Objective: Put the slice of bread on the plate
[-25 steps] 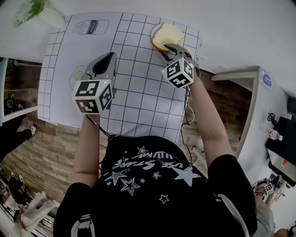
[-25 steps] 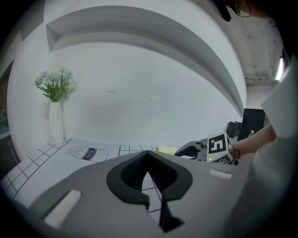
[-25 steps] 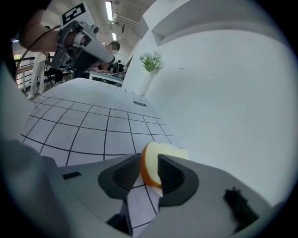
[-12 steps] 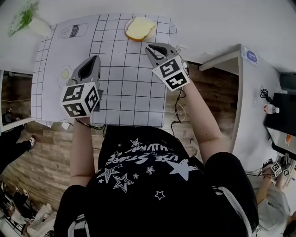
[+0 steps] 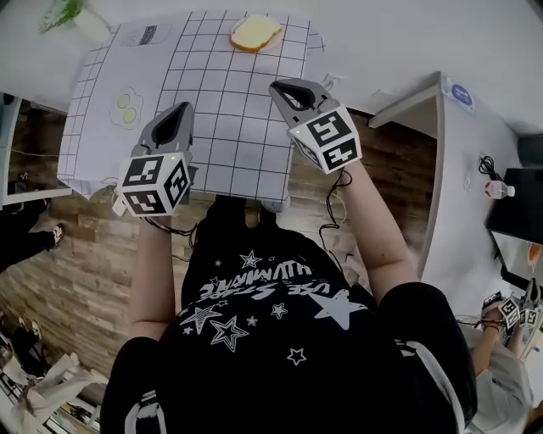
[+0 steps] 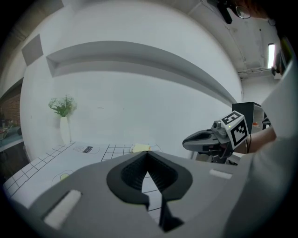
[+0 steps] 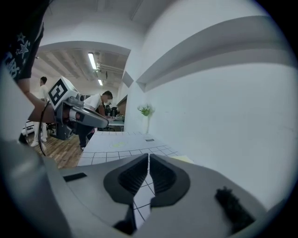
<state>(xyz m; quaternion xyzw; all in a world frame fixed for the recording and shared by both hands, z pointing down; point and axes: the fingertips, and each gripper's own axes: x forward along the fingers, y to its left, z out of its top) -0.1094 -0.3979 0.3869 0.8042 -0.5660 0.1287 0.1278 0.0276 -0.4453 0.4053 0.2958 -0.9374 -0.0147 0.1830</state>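
The slice of bread (image 5: 255, 32) lies flat on a white plate (image 5: 240, 44) at the far edge of the gridded mat; nothing touches it. It shows small and far in the left gripper view as the bread (image 6: 140, 148), and as a pale slice (image 7: 182, 159) in the right gripper view. My right gripper (image 5: 277, 86) hangs over the mat's near right part, well short of the bread, its jaws closing with nothing between them. My left gripper (image 5: 181, 108) hovers over the mat's near left part, shut and empty.
A white mat (image 5: 229, 119) with a black grid covers the table and carries printed eggs (image 5: 125, 106) and a printed milk carton (image 5: 149, 34). A white vase with a green plant (image 5: 72, 15) stands at the far left corner. Wooden floor and a white counter (image 5: 462, 169) lie to the right.
Both grippers have drawn back from the far edge toward the person and risen. The right gripper, open at the bread a second ago, has left it on the plate and closed.
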